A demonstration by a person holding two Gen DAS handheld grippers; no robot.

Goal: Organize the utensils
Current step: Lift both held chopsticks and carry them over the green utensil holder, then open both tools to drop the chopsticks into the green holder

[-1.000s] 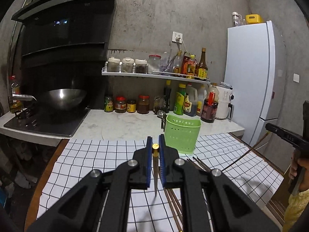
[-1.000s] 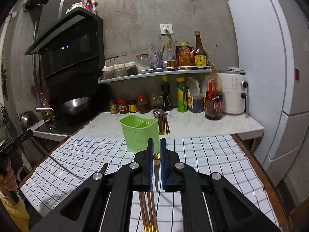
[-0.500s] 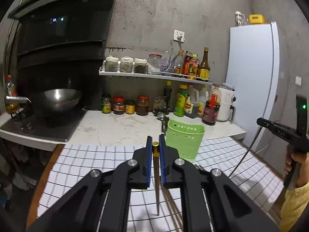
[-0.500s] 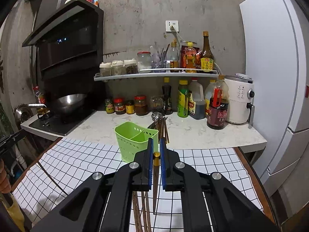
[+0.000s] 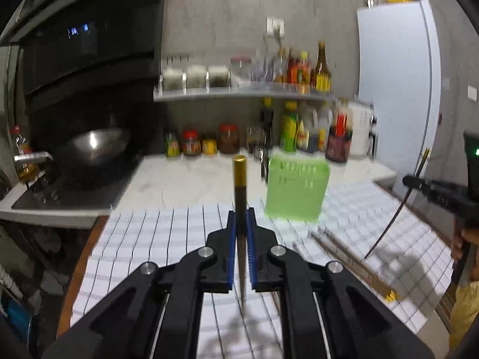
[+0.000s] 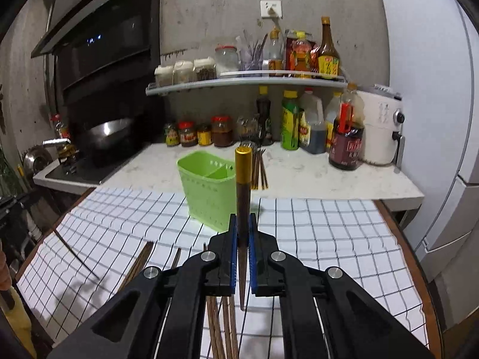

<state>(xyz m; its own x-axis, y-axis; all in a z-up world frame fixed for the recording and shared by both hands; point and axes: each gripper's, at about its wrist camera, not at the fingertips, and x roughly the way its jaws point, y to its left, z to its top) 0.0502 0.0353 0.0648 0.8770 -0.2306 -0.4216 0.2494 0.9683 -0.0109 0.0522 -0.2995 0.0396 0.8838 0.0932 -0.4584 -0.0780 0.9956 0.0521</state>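
Both grippers, left (image 5: 240,218) & right (image 6: 243,221), we see clamped on one upright gold-capped chopstick (image 5: 240,191) each. Green caddy (image 6: 208,188) sits near the checked cloth's (image 6: 329,239) far edge w/ open cloth around; loose chopsticks (image 6: 221,329) lie below us.

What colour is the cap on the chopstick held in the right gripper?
Gold, on a dark brown chopstick; clearest in the right wrist view.

No legible text anywhere. Bottle labels (image 6: 328,65) on shelf, upper centre of right wrist view, too small and blurred to read. Blue display (image 6: 93,39) on range hood, upper left, glowed as unreadable marks. Left wrist view motion-blurred throughout.
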